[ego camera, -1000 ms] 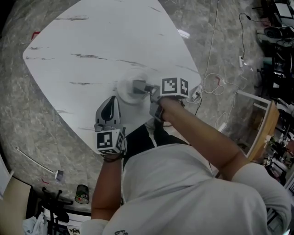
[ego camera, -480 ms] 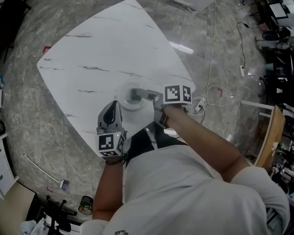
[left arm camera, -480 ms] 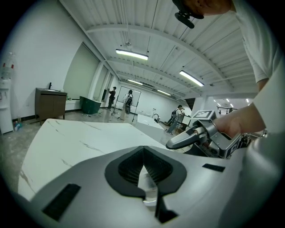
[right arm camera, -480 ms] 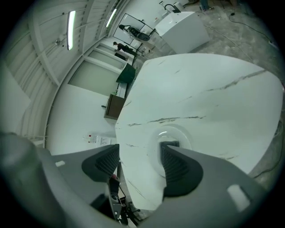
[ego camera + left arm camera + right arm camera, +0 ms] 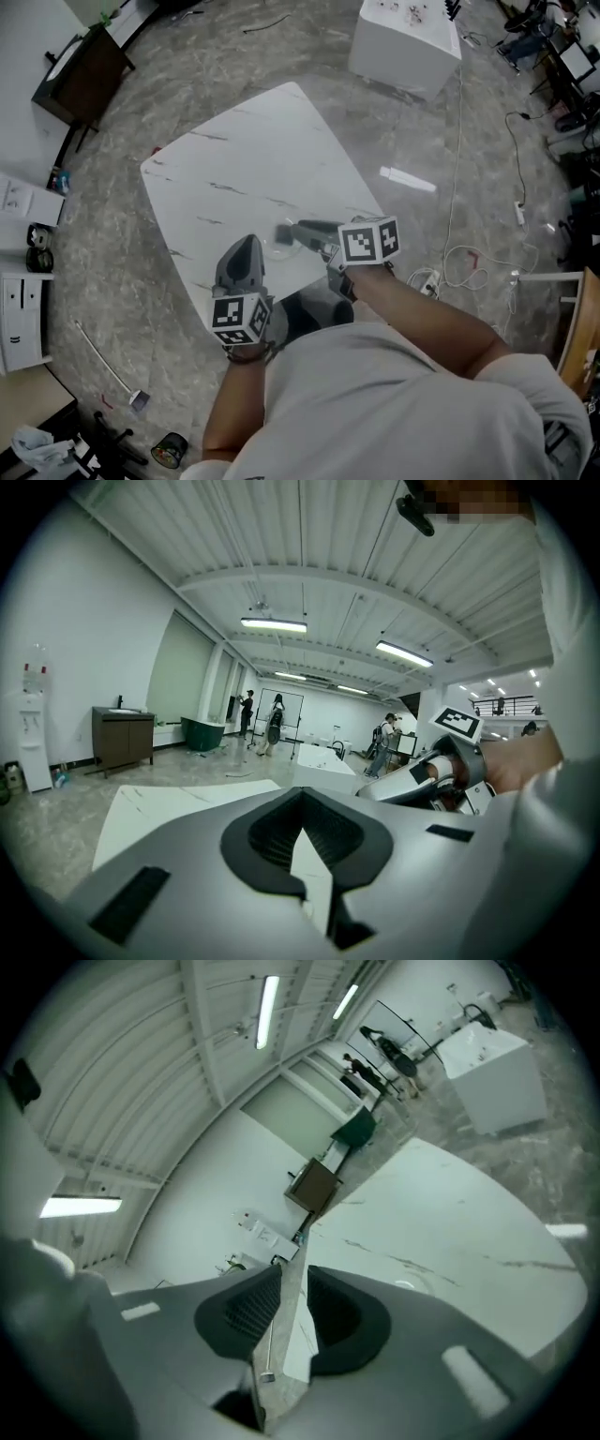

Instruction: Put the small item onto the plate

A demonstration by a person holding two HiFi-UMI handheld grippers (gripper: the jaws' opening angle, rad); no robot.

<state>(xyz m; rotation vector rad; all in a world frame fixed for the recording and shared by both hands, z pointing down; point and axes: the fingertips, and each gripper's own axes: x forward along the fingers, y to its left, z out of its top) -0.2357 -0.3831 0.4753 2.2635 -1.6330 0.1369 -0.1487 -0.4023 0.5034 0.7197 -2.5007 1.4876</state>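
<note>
A small grey item [image 5: 284, 232] lies on a pale round plate [image 5: 277, 247] near the front edge of the white marble table [image 5: 244, 169]. My right gripper [image 5: 299, 226] points left, its tips just right of the item. Its jaws are closing and a narrow slit remains between them. Nothing is between them in the right gripper view [image 5: 292, 1283], where a bit of the plate's rim [image 5: 409, 1286] shows. My left gripper [image 5: 246, 251] rests on the table left of the plate. Its jaws meet at the tips with nothing between them [image 5: 300, 803].
A white box-shaped unit [image 5: 405, 37] stands on the stone floor beyond the table. Cables [image 5: 459, 255] trail on the floor to the right, and a dark cabinet [image 5: 86, 67] stands at the far left. Several people [image 5: 272, 726] stand far across the hall.
The head view has pulled back, so the table looks smaller. The grey item, earlier between the right gripper's wide jaws over the plate, now lies just off its tips. Those jaws have narrowed.
</note>
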